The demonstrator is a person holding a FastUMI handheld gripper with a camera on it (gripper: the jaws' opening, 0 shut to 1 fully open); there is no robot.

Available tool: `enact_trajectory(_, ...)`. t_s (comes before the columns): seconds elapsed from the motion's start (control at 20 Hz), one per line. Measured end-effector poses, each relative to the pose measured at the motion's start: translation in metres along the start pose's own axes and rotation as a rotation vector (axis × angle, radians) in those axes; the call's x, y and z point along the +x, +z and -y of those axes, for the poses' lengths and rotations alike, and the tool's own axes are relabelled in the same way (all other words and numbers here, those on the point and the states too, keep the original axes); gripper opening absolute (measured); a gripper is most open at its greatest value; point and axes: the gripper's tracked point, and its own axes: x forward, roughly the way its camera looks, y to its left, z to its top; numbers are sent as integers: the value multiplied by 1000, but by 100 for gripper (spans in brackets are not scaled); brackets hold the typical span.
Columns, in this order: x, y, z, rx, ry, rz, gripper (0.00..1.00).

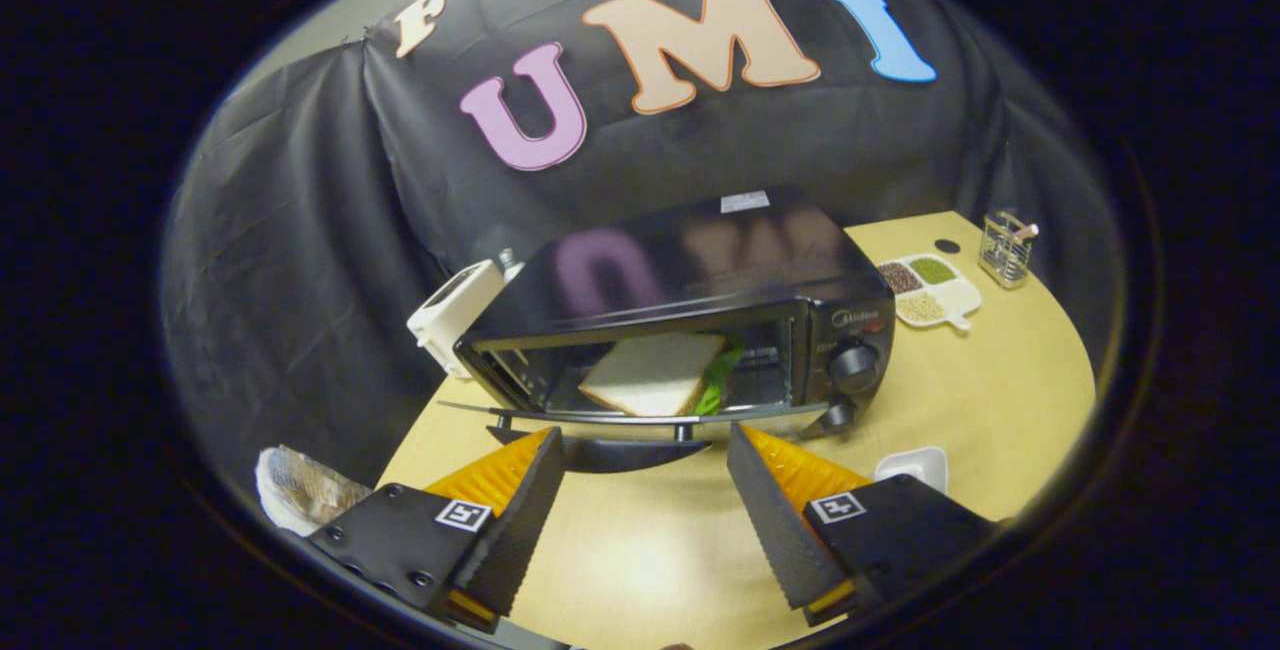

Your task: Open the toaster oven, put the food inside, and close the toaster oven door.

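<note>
The food is already inside: a sandwich (655,372), white bread with a green leaf showing at its 3 o'clock edge, lies in the cavity of the toaster oven (690,315), which stands on the wooden surface (640,570) just beyond the tongs (640,455). The oven's door (640,417) hangs folded down flat at the front, its dark handle (620,454) at 12 o'clock from the tongs, in the gap between their tips. The tongs are spread wide apart and hold nothing. So the step in hand looks like the last one, closing the door. I judge the next move calls for bringing the tongs under or around the handle and swinging the door upward until it meets the oven's face. At 2 o'clock beyond the oven sit a divided dish of grains (928,292) and a small wire holder (1005,250), well apart from the work.
</note>
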Motion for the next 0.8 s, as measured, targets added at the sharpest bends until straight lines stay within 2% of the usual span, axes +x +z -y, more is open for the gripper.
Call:
enact_trajectory(0.25, 2, 32, -1, -8, -4, 71, 99)
enact_trajectory(0.45, 1, 40, 1, -11, -19, 96, 99)
enact_trajectory(0.65, -5, 38, 17, -38, -51, 100, 99)
enact_trajectory(0.8, -20, 50, 44, -58, -111, 142, 99)
